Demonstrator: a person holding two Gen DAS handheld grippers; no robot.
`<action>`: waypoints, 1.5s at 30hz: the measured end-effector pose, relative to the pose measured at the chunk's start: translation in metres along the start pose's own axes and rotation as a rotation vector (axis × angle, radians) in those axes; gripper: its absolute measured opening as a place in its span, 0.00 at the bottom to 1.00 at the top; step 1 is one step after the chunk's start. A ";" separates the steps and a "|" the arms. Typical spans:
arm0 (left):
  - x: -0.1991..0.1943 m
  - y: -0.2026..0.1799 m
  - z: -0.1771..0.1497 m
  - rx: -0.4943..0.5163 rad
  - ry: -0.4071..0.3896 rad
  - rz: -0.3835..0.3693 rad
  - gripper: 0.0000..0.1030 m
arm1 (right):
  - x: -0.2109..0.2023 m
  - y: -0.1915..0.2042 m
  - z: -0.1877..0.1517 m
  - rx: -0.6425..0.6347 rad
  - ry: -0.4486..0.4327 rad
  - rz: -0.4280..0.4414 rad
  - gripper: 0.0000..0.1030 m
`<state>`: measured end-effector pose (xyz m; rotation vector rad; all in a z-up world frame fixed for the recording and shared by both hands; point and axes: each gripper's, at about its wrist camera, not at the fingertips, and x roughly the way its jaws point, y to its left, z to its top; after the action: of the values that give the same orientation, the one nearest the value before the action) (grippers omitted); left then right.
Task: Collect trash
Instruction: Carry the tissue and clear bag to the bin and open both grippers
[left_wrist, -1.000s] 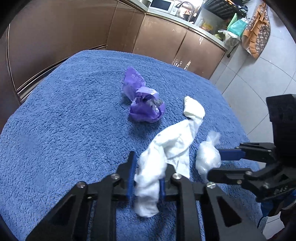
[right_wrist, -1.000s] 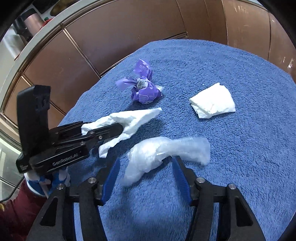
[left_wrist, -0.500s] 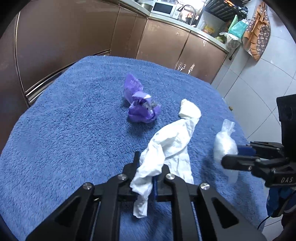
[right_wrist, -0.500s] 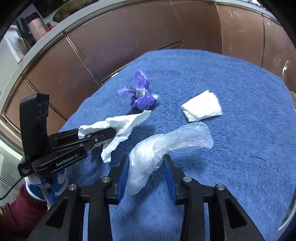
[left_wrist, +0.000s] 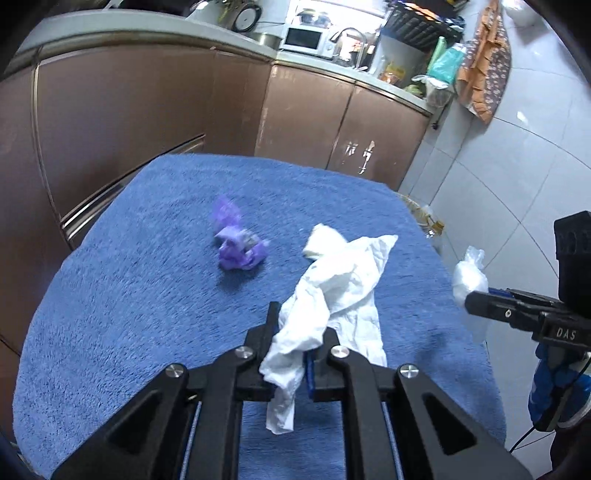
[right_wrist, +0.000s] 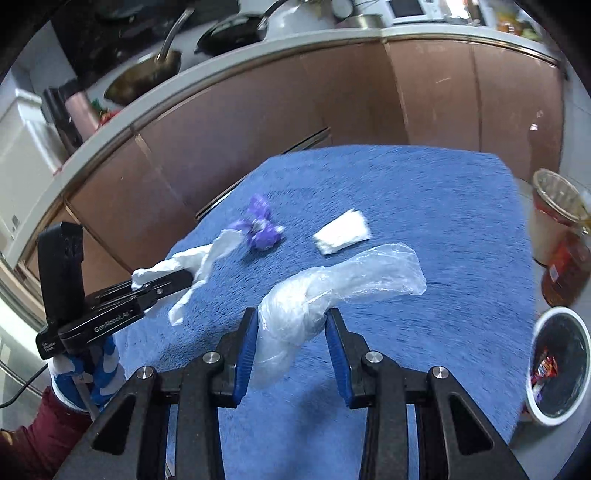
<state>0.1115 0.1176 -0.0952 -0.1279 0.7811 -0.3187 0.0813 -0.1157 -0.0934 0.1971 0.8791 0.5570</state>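
My left gripper (left_wrist: 295, 332) is shut on a crumpled white tissue (left_wrist: 332, 288) and holds it above the blue towel (left_wrist: 147, 295). The same gripper and tissue show in the right wrist view (right_wrist: 177, 266). My right gripper (right_wrist: 290, 325) is shut on a clear plastic bag (right_wrist: 332, 284), lifted off the towel; the bag also shows at the right in the left wrist view (left_wrist: 469, 277). A purple wrapper (left_wrist: 238, 245) and a folded white napkin (right_wrist: 341, 232) lie on the towel.
A black-lined waste bin (right_wrist: 557, 362) with wrappers inside stands on the floor at the right, beside jars (right_wrist: 561, 273). Brown kitchen cabinets (left_wrist: 147, 110) run behind the towel-covered table. Tiled floor (left_wrist: 498, 166) lies to the right.
Both grippers closed on their items, then rose and pulled back from the towel. The waste bin has come into the right wrist view.
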 end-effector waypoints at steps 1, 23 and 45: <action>-0.001 -0.007 0.003 0.012 -0.004 -0.006 0.09 | -0.008 -0.005 -0.001 0.012 -0.016 -0.007 0.34; 0.108 -0.244 0.061 0.385 0.094 -0.187 0.10 | -0.146 -0.166 -0.021 0.257 -0.273 -0.440 0.34; 0.328 -0.418 0.030 0.442 0.419 -0.274 0.15 | -0.086 -0.346 -0.085 0.513 -0.087 -0.654 0.36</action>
<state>0.2529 -0.3848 -0.1978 0.2592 1.0901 -0.7863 0.1034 -0.4587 -0.2220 0.3748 0.9273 -0.2927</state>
